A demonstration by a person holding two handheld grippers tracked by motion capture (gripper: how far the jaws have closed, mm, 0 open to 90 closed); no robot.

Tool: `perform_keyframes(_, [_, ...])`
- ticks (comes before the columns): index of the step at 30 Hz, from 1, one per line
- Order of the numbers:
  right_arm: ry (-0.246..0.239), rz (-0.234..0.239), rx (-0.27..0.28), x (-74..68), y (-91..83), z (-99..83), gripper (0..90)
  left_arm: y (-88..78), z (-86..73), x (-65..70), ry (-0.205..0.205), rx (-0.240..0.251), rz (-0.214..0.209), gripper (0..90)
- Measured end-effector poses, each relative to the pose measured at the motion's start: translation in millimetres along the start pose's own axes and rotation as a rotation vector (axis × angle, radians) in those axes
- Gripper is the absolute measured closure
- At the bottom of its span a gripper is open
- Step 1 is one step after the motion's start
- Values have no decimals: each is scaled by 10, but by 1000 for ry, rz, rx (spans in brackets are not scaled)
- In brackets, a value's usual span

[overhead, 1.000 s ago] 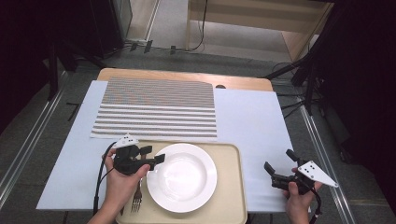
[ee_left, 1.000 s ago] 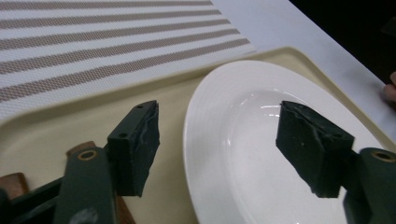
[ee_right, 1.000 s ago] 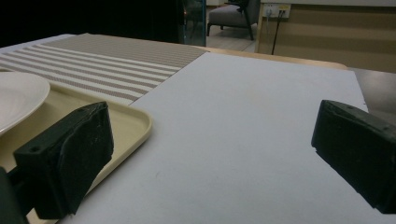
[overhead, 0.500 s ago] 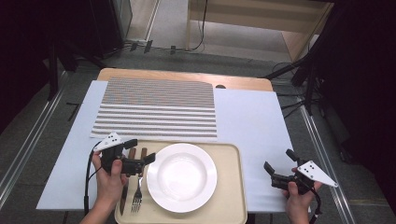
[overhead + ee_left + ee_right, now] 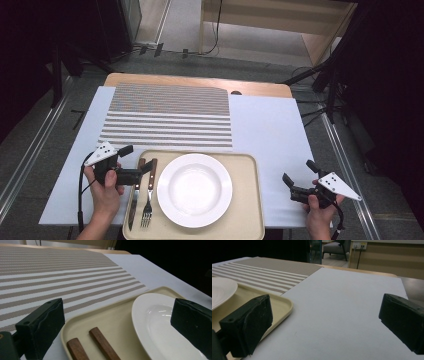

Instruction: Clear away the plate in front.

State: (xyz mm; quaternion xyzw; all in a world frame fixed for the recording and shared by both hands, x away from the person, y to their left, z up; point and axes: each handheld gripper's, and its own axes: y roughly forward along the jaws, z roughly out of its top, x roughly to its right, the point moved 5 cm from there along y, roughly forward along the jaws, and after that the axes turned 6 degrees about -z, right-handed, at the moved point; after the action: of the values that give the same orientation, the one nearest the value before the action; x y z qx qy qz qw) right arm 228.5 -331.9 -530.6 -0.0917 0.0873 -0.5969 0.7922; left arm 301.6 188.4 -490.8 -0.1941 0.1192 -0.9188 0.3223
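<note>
Left gripper (image 5: pixel 136 165) wide open, empty; jaws just opened. Fork (image 5: pixel 148 200) and knife (image 5: pixel 134 197) just below it: thin, stiff, probably slippery. Grab the wooden handles. Right gripper (image 5: pixel 296 179) open, idle.

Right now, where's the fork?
In the high view the fork lies on the beige tray, near its left edge, between the knife and the white plate, tines toward the person.

white plate (image 5: pixel 194 190), beige tray (image 5: pixel 250 210), brown-striped placemat (image 5: pixel 170 117)
</note>
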Motion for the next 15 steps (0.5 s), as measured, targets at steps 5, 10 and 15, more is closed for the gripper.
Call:
perform_keyframes(5, [-10,-3,0,-1,12,2,0,-101,-15,-104,9,10,27,0])
perform_keyframes(10, [-9,-2,2,3,14,3,0,-208,-29,-196,29,16,45,0])
perform_keyframes(15, [-11,-4,2,4,12,3,0,-312,-65,-292,28,33,73,0])
